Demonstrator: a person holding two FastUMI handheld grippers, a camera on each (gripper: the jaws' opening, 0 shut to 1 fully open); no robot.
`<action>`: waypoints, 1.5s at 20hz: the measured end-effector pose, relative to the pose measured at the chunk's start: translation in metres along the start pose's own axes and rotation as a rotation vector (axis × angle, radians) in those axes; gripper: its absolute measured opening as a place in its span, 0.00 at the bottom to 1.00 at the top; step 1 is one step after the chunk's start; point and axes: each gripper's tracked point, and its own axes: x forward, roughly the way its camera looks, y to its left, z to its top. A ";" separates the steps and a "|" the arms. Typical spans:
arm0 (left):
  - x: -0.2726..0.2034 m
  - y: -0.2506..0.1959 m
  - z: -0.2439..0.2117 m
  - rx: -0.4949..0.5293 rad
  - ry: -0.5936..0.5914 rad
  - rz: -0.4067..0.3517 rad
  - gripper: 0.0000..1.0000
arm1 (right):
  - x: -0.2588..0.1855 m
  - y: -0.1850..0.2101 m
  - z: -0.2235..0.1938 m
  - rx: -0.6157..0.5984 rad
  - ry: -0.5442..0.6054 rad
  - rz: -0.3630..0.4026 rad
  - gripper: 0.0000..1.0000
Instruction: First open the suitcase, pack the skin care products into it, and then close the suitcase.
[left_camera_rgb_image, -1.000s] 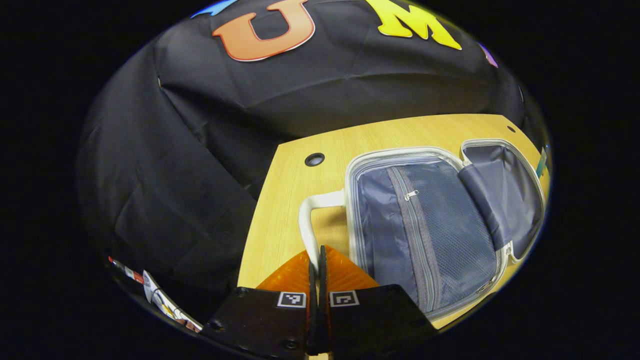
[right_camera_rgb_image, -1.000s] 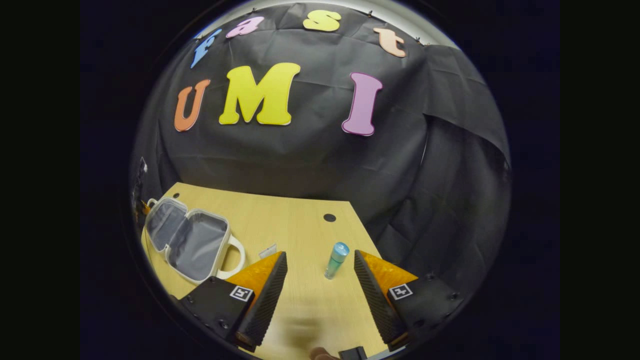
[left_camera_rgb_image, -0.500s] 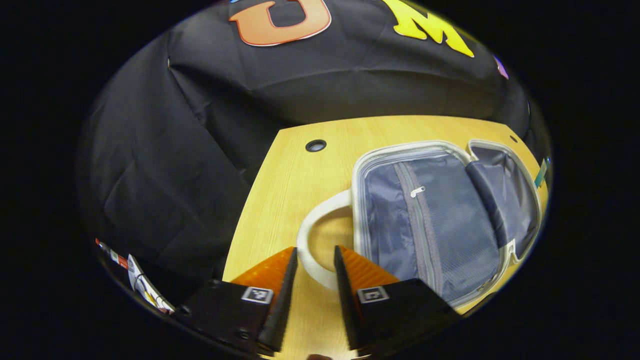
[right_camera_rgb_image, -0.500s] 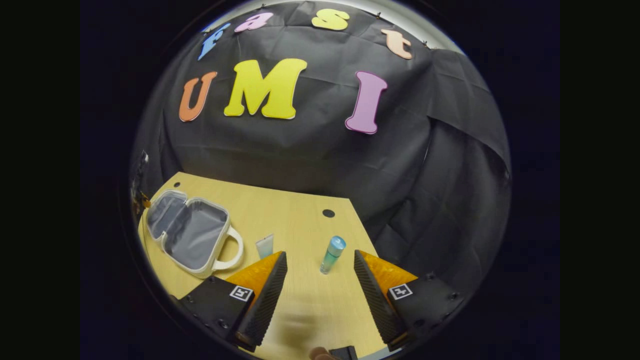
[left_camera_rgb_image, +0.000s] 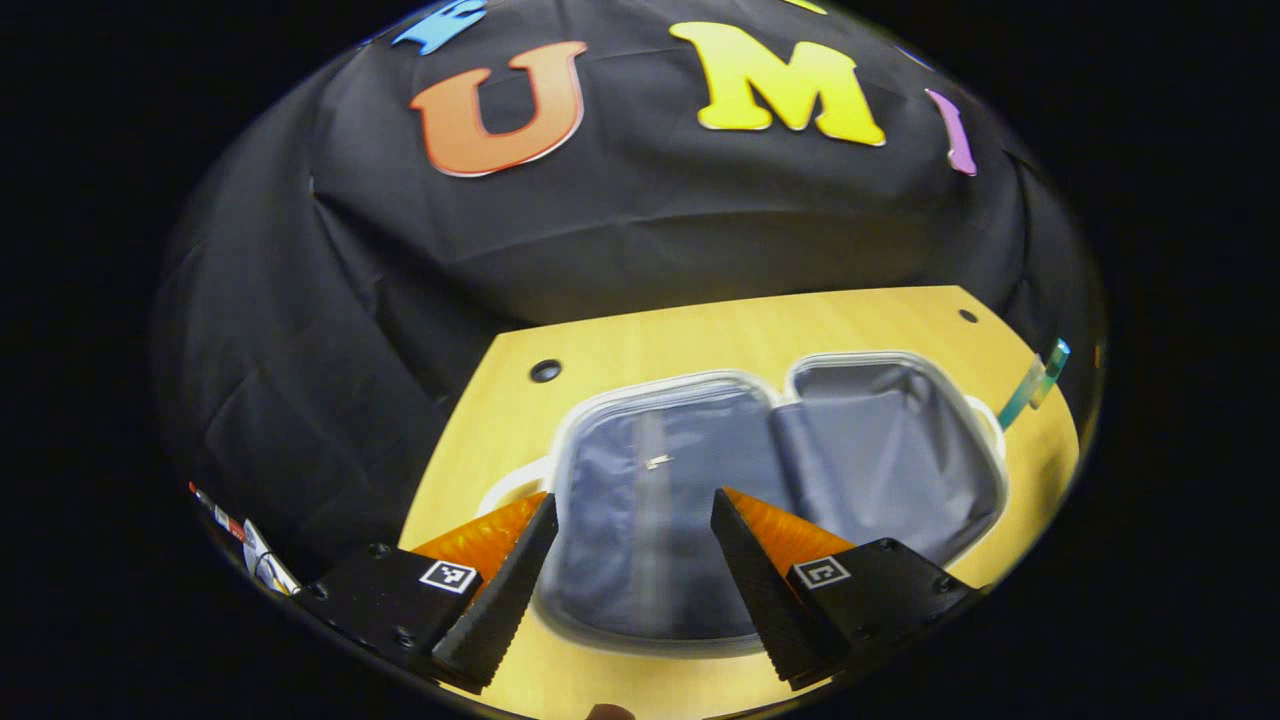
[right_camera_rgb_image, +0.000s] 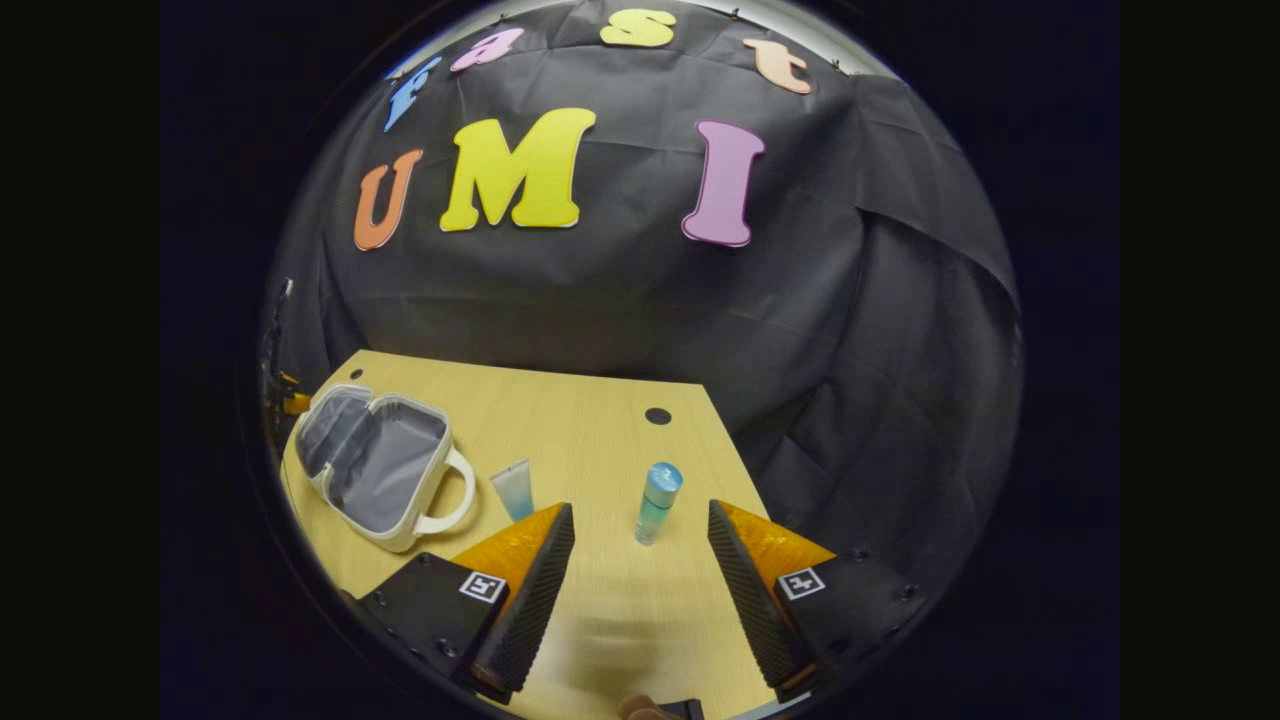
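I see both hand-held grippers, left (left_camera_rgb_image: 632, 560) and right (right_camera_rgb_image: 640, 560), spread apart, suitcase (left_camera_rgb_image: 760, 480) open at my left one's 12 o'clock.

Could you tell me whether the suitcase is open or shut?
Open: the suitcase lies spread flat on the table, both grey-lined halves facing up.

FREE: bare tabletop (right_camera_rgb_image: 600, 440) mid-frame and at bottom centre in the right gripper view | OBSTACLES: upright bottle (right_camera_rgb_image: 657, 502) at centre, tube (right_camera_rgb_image: 514, 490) just left of it, open suitcase (right_camera_rgb_image: 378, 462) at far left, its halves laid flat | LEFT GRIPPER VIEW: suitcase spans the centre; bare wood along the upper edge.
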 end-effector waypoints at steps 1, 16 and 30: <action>-0.003 -0.027 0.009 0.006 -0.016 -0.038 0.98 | 0.001 -0.004 -0.002 -0.001 0.002 0.004 0.80; -0.008 -0.337 0.047 0.143 -0.025 -0.586 0.99 | 0.005 -0.070 -0.029 -0.003 0.041 -0.003 0.80; 0.080 -0.423 0.018 0.105 0.032 -0.467 0.82 | 0.032 -0.110 -0.067 -0.092 0.151 0.030 0.79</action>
